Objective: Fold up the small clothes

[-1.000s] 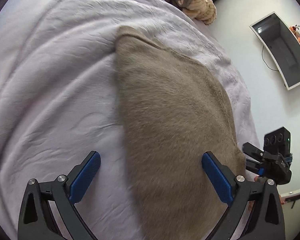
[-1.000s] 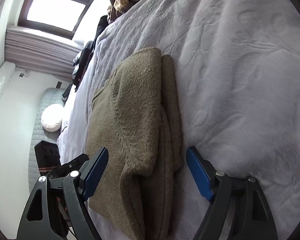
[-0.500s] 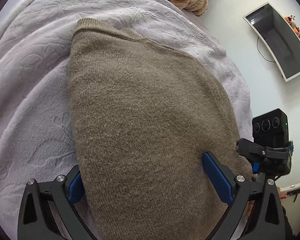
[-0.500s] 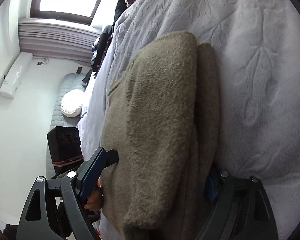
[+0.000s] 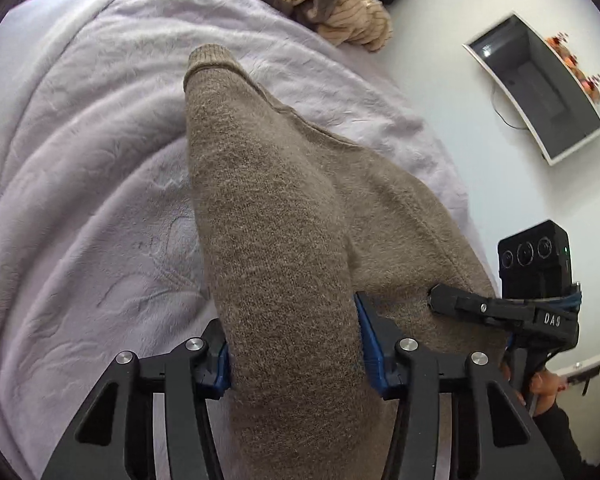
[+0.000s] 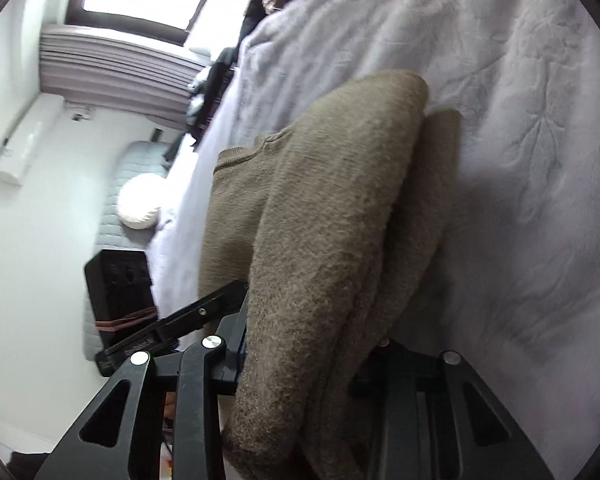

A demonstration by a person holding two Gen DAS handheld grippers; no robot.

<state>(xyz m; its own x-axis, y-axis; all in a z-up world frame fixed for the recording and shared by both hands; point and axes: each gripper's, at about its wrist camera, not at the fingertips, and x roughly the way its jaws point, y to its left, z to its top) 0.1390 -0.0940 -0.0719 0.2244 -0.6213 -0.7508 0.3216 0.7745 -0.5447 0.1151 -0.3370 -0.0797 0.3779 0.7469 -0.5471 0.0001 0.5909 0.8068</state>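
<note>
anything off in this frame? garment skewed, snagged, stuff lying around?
Nothing damaged or snagged. Both tongs, left and right, are shut on the brown sweater, bunching it into a ridge over the lavender blanket. A loose heap of striped beige clothing lies at the bed's far edge.

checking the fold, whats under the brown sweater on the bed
The brown sweater lies on a pale lilac blanket, which shows all around it. In the right wrist view a second sweater layer sits beneath the top fold. Anything below that is covered.

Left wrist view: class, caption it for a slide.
Left gripper shut on brown sweater, over lilac blanket.
</note>
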